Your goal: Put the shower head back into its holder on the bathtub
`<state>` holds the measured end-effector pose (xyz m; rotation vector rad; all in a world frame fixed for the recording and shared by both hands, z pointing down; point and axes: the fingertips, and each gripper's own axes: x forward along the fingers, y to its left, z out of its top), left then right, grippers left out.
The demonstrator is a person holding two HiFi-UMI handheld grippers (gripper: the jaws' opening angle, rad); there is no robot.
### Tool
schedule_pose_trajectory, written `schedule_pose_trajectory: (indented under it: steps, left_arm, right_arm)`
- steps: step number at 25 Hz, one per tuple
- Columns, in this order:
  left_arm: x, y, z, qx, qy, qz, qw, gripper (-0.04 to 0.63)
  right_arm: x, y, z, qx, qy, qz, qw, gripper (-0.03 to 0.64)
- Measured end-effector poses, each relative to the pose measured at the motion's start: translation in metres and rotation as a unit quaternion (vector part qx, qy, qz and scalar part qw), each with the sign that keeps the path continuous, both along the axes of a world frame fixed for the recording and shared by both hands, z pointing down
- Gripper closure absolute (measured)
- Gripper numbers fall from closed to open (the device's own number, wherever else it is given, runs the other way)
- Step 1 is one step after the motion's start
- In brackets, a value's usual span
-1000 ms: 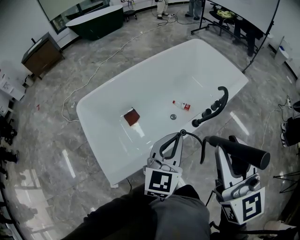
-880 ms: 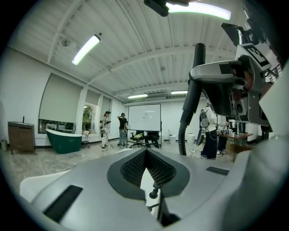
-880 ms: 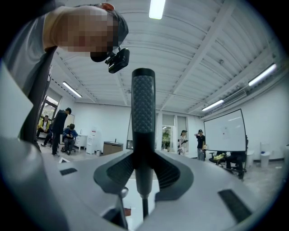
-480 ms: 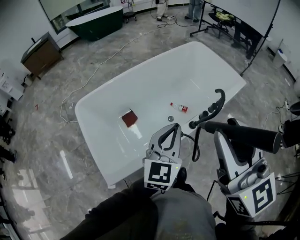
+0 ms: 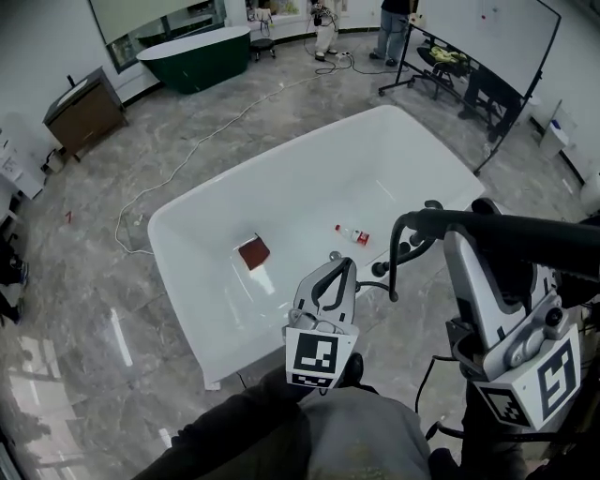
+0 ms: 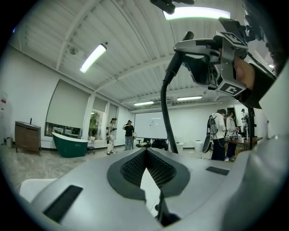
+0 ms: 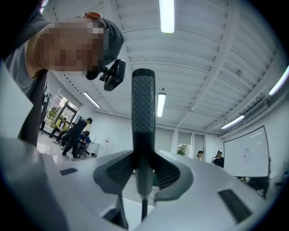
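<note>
The black shower head [image 5: 544,239] is up in the air over the tub's near rim, and my right gripper [image 5: 473,234] is shut on its textured handle [image 7: 143,103]. Its black hose [image 5: 394,246] curves down toward the rim. The black tap fitting [image 5: 405,249] with its knobs stands on the white bathtub's rim [image 5: 187,281], partly hidden behind the shower head; I cannot make out the holder itself. My left gripper [image 5: 345,265] is low over the near rim, shut with nothing between its pads [image 6: 158,169]. In the left gripper view the shower head [image 6: 198,45] is overhead.
Inside the tub lie a red-brown square block [image 5: 253,251], a small bottle with a red label [image 5: 353,234] and the drain [image 5: 335,255]. A green tub [image 5: 192,42], a wooden cabinet [image 5: 84,108], a floor cable [image 5: 187,150] and people [image 5: 389,23] are farther back.
My right gripper has lifted the shower head higher and nearer the camera, pulling the hose up. The left gripper has stayed shut and has hardly moved.
</note>
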<state>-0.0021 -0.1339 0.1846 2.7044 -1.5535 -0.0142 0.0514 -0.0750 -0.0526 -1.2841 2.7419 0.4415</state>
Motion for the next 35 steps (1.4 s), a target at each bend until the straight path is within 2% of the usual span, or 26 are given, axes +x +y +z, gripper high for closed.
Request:
schedule_pose_trajectory:
  steps: [7,20,35]
  left_arm:
    - [0.0,0.002,-0.003,0.005,0.009,-0.007,0.9999,0.592]
    - [0.02,-0.003,0.017,-0.026,-0.004,0.0,0.9997,0.592]
    - [0.031,-0.015,0.024,-0.048,-0.007,-0.001,0.9988,0.592]
  right_arm:
    - [0.0,0.0,-0.001,-0.003,0.006,-0.005,1.0,0.476]
    - [0.039,-0.026,0.116,-0.133,-0.024,0.028,0.99,0.476]
    - [0.048,-0.036,0.17,-0.177,-0.022,0.034,0.983,0.476]
